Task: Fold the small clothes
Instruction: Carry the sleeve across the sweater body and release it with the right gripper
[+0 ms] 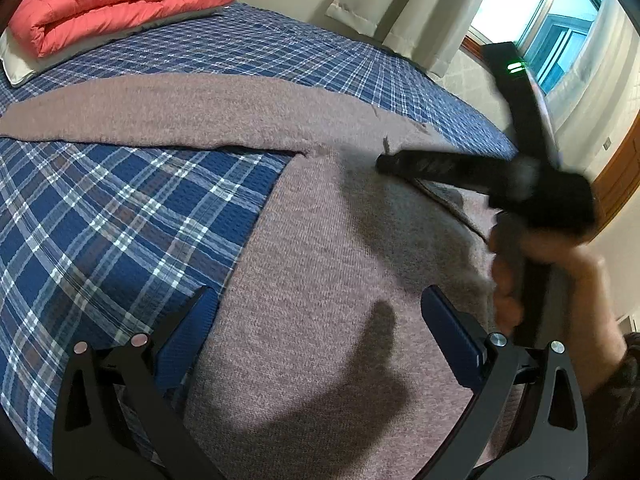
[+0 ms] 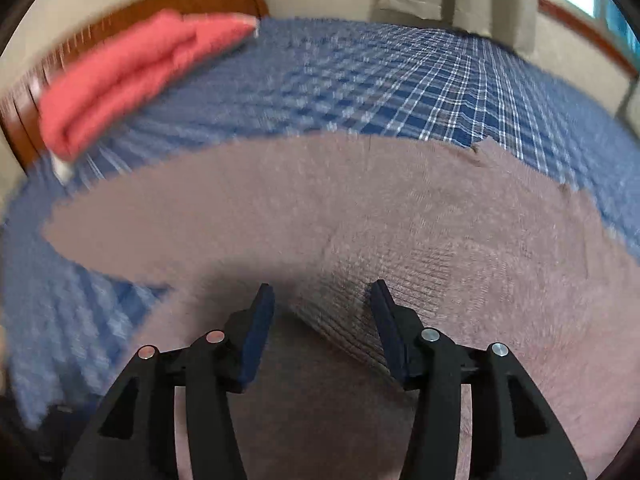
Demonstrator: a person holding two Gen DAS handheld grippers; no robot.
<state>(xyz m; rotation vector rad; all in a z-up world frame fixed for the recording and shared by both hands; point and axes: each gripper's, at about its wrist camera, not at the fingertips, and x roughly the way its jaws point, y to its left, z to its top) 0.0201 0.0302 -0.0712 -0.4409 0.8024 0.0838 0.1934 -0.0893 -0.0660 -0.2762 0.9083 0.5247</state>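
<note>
A mauve knit sweater [image 1: 328, 264] lies flat on the blue plaid bed [image 1: 100, 216], one sleeve [image 1: 168, 108] stretched out to the left. My left gripper [image 1: 320, 320] is open and empty, hovering over the sweater's left side edge. My right gripper [image 1: 384, 162] reaches in from the right, its tip over the sweater's shoulder area. In the right wrist view the right gripper [image 2: 322, 316] is open, with a raised fold of the sweater [image 2: 344, 320] standing between its fingers; the sleeve [image 2: 160, 216] runs left.
A folded coral quilt [image 1: 108, 0] on a white pillow [image 1: 20, 68] sits at the head of the bed by the wooden headboard [image 2: 132, 8]. Curtains [image 1: 416, 8] and a window [image 1: 560, 28] are beyond the far side.
</note>
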